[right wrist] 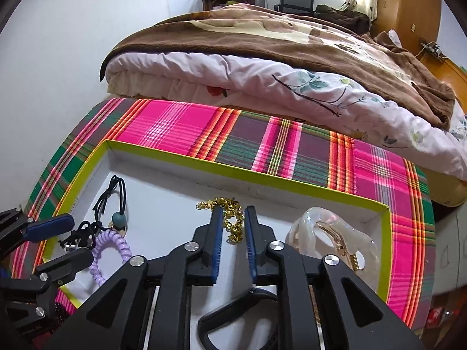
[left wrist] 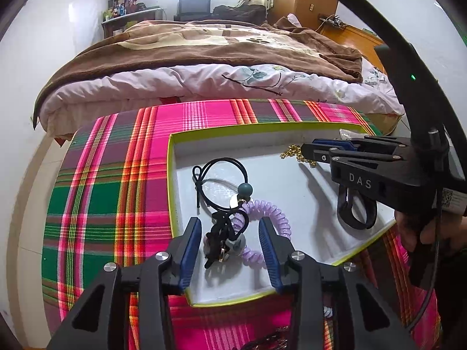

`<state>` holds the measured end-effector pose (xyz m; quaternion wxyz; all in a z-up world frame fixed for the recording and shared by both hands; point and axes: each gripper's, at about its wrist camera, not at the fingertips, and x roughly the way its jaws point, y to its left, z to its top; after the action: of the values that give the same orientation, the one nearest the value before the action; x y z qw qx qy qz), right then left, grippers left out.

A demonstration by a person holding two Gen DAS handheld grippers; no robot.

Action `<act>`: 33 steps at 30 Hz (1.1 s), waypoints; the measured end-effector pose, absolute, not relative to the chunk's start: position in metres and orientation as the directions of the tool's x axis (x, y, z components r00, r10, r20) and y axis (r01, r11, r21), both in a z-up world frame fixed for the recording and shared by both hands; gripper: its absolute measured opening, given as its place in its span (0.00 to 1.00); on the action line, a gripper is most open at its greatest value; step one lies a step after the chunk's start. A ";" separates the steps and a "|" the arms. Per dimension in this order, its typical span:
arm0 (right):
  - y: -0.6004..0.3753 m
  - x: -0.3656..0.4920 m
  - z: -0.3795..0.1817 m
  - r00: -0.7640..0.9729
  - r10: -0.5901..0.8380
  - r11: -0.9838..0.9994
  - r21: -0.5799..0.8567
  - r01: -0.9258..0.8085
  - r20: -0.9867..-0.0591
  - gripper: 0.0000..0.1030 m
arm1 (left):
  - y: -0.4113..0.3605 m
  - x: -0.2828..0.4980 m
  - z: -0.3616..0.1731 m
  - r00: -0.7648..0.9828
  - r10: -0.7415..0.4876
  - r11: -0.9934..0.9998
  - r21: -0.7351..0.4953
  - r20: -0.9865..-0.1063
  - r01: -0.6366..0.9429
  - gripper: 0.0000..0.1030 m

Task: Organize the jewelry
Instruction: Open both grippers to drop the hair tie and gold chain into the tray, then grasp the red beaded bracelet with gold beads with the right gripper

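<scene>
A white tray with a lime rim (left wrist: 172, 175) (right wrist: 233, 175) lies on a plaid cloth. My left gripper (left wrist: 229, 223) stands open over its near corner. Between its blue pads, untouched, lie a purple coil hair tie (left wrist: 271, 213), a knotted black tie (left wrist: 217, 233) and a black elastic with a teal bead (left wrist: 244, 191). My right gripper (right wrist: 233, 210) is open a little. A gold chain (right wrist: 230, 204) lies on the tray floor between its fingertips, and the pads do not press on it. In the left wrist view the right gripper (left wrist: 309, 145) reaches in from the right.
A clear hair claw (right wrist: 329, 233) sits in the tray's right end. A black ring-shaped clip (left wrist: 354, 213) lies under the right gripper. The plaid-covered table (left wrist: 116, 175) ends at a bed with a brown blanket (left wrist: 204, 43). A hand (left wrist: 420, 233) holds the right gripper.
</scene>
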<state>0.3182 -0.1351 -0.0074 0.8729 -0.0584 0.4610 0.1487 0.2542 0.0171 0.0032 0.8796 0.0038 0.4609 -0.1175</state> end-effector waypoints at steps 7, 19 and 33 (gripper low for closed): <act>-0.142 0.303 0.007 0.554 0.231 0.950 0.063 -0.306 -0.800 0.24 | 0.019 0.247 0.009 0.554 -0.209 0.972 -0.108 -0.806 0.209 0.56; -0.160 0.237 0.043 0.610 0.301 0.942 0.128 -0.311 -0.733 0.38 | 0.038 0.201 0.044 0.616 -0.209 0.976 -0.125 -0.760 0.176 0.71; -0.146 0.154 0.012 0.537 0.388 0.906 0.203 -0.371 -0.749 0.38 | 0.085 0.138 0.039 0.624 -0.177 0.983 -0.172 -0.762 0.068 0.72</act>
<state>0.1543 -0.1458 0.0119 0.8766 0.0094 0.4297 0.2165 0.1381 0.0848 0.0386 0.8987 -0.0635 0.4285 -0.0680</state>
